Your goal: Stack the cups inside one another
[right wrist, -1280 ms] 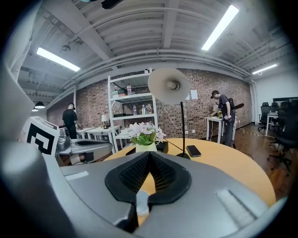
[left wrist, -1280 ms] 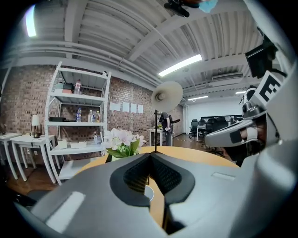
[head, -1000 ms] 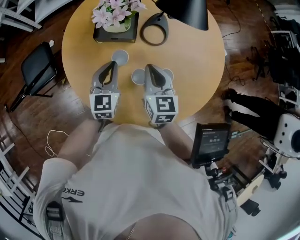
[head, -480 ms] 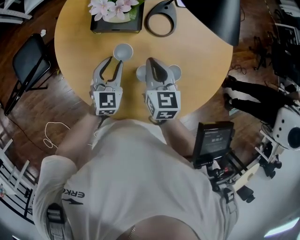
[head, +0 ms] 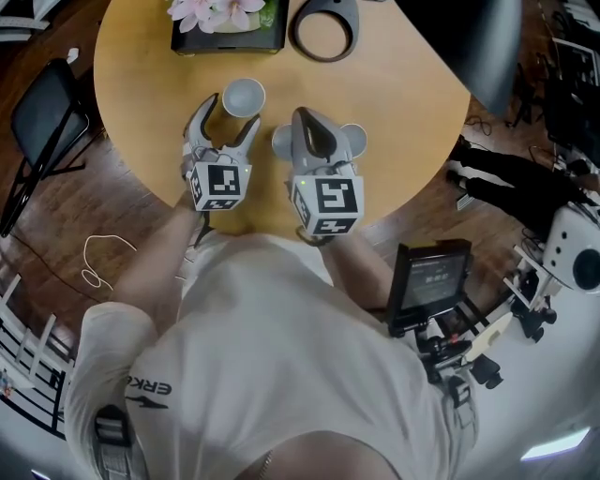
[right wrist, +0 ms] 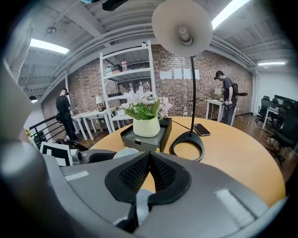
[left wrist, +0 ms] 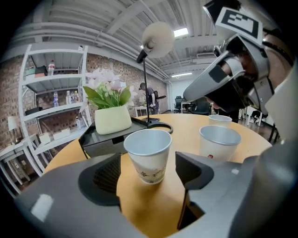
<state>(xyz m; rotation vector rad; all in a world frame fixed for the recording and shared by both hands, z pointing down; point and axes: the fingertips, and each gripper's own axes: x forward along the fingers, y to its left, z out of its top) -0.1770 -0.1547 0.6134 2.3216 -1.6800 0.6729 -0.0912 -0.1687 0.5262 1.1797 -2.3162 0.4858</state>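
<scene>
Nearest the person, two hand-held grippers are hovering over the edge of one round wooden table [head: 398,112]. The left gripper [head: 233,112] is standing with its jaws wide apart, having just been opening, and the first paper cup [left wrist: 148,155] is sitting upright between the jaw tips, at their twelve o'clock, with neither pad touching it. The right gripper [head: 303,118] is keeping its jaws pressed fully together, gripping nothing. Three paper cups are standing upright and separate in all: the second cup [head: 279,142] is sitting at the right gripper's nine o'clock and the third cup [head: 355,139] at its three o'clock, both close beside it. Farther off, one pot of pink flowers [head: 223,8] is resting on one black tray [head: 229,39] at the table's eleven o'clock, and one lamp's ring base [head: 323,33] is lying at twelve o'clock.
</scene>
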